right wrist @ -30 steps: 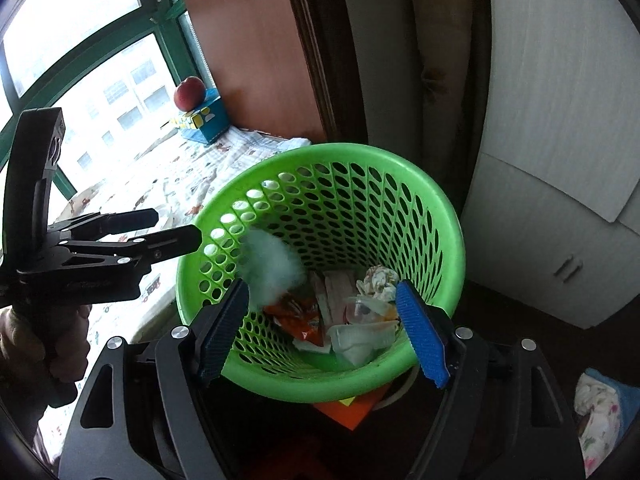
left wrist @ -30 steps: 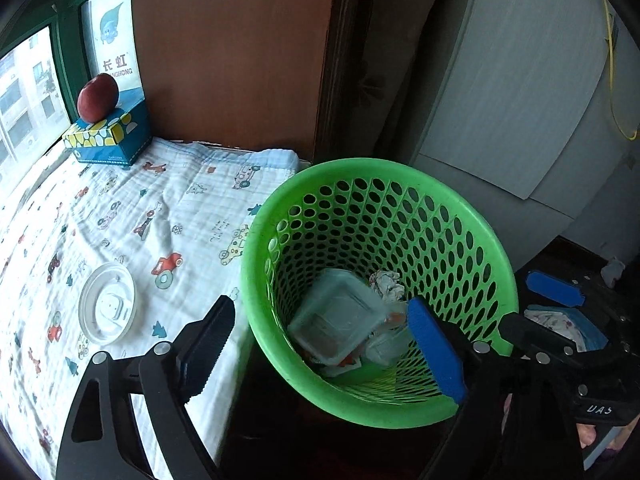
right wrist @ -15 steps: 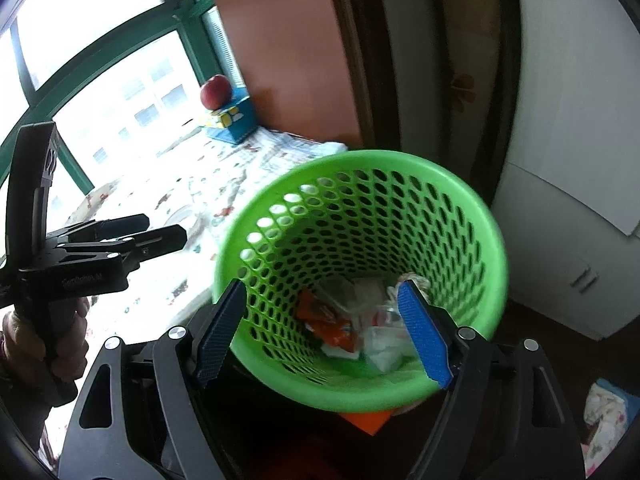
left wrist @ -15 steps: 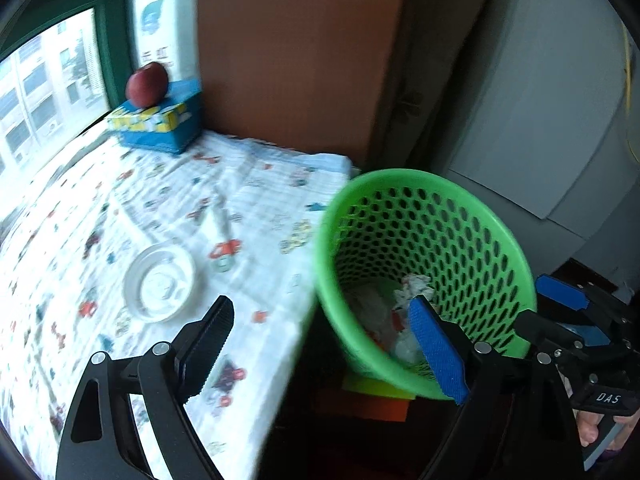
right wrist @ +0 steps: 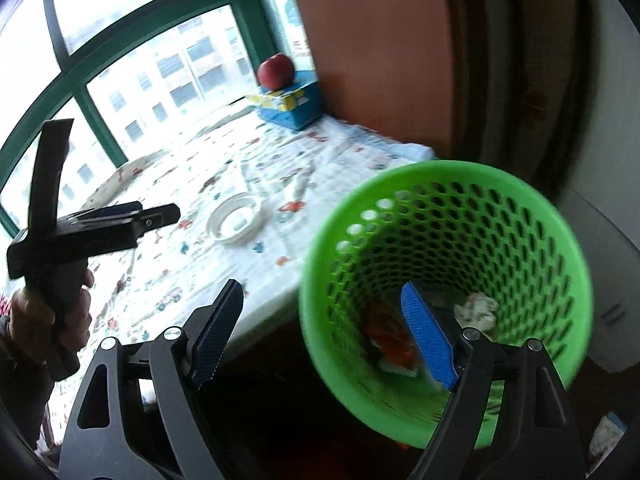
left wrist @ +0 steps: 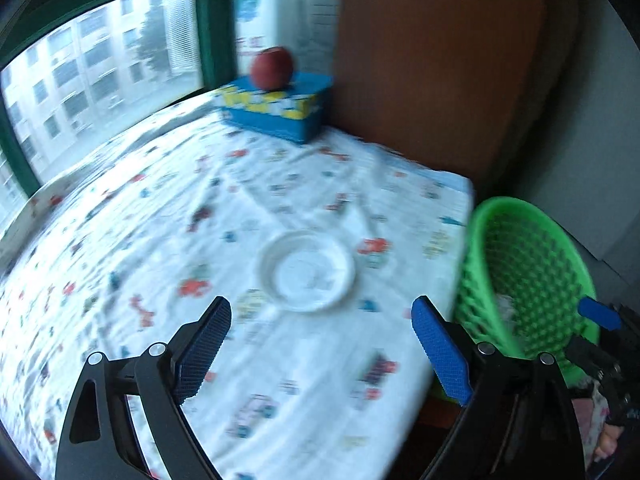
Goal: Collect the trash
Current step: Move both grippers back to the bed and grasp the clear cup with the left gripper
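Landmark: green basket, off the edge of the cloth-covered tabletop. Crumpled trash lies in its bottom. White plastic lid lies on the cloth, near the basket. Left gripper hangs over the cloth just before the lid, jaws apart, empty. Right gripper straddles the basket's near rim; jaws have just been opening, nothing between them.

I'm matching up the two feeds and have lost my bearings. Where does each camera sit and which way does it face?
Left wrist: on the left tool, angled down at the printed cloth and white lid; its open fingers show.
Right wrist: on the right tool, looking into the green basket; a hand holding the left tool shows.
Shared: lid, basket, red apple on the blue box.
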### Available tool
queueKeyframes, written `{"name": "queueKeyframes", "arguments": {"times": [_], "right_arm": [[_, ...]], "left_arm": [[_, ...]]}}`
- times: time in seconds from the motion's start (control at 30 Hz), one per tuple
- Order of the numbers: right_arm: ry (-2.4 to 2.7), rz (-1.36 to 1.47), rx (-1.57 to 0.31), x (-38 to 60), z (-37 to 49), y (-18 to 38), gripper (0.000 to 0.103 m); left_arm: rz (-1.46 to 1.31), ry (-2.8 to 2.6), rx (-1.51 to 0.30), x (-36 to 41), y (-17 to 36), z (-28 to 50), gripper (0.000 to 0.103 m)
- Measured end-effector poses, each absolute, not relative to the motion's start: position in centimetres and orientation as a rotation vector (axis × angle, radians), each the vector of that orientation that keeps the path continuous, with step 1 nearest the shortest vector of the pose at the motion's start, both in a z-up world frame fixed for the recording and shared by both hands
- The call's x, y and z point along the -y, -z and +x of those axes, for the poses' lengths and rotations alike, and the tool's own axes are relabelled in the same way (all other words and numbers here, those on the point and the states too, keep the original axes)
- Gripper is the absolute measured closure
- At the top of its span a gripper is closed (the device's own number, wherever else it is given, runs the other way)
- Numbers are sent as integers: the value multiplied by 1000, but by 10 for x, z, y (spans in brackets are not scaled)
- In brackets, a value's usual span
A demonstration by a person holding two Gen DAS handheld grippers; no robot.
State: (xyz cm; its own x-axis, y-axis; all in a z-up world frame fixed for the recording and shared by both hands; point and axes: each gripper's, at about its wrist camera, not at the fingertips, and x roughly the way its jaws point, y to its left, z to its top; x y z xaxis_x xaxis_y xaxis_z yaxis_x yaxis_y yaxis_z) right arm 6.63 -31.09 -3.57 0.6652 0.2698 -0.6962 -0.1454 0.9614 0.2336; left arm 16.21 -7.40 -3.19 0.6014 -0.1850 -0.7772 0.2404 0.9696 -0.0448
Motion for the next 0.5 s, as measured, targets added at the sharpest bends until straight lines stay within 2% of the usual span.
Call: {"name": "queueKeyframes", "arguments": {"times": [0.5], "right_arm": [[-357,127,-836,245,105,44,22]], "left_arm": [[-170,-16,-998,-37,66,247,15]]}}
